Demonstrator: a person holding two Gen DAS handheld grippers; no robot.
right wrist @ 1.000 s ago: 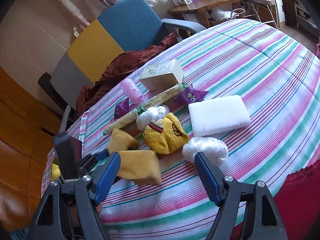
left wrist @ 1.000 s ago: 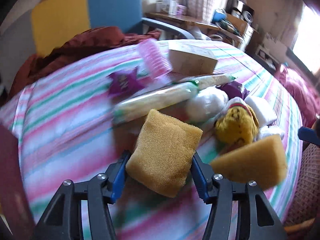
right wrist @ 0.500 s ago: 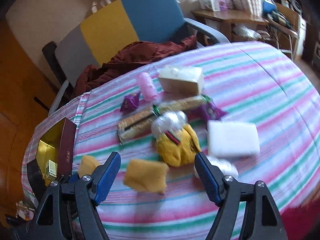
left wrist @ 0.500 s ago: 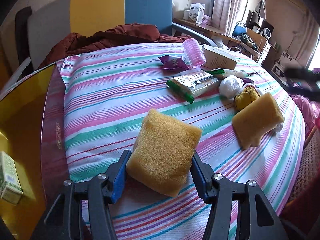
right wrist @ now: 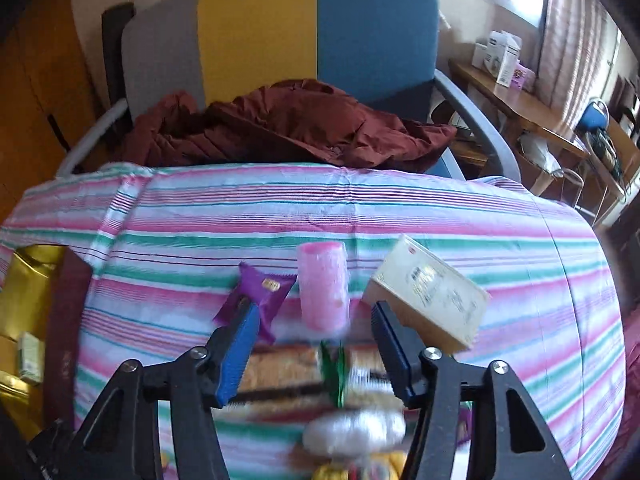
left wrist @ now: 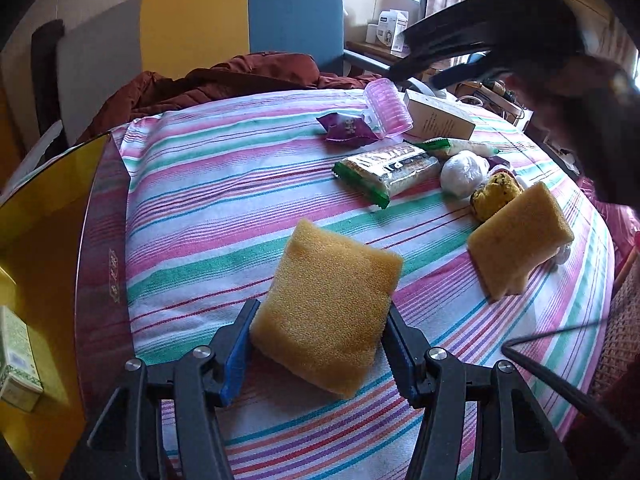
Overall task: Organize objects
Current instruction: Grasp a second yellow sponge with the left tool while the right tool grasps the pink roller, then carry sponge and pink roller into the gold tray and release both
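My left gripper (left wrist: 320,312) is shut on a yellow sponge (left wrist: 328,304) and holds it just above the striped tablecloth (left wrist: 208,200). A second yellow sponge (left wrist: 520,244) lies to the right. My right gripper (right wrist: 314,312) hovers over a pink roller (right wrist: 322,288), with a purple packet (right wrist: 260,296) to its left and a cream box (right wrist: 432,300) to its right. Its jaws are closing; the pads press on nothing. In the left wrist view the roller (left wrist: 390,108), packet (left wrist: 348,130) and box (left wrist: 438,120) lie at the far side.
A gold-lined box (left wrist: 48,208) holding a small green carton (left wrist: 16,360) stands at the left table edge. A green-ended snack pack (left wrist: 386,172), a white wrapped ball (left wrist: 462,172) and a yellow soft toy (left wrist: 496,194) lie mid-table. A chair (right wrist: 320,32) with a maroon jacket (right wrist: 280,128) stands behind.
My right gripper swung from the near sponges to the far side over the pink roller, rolling upright, and its jaws narrowed. The left gripper carried its sponge leftward toward the gold box, then held still.
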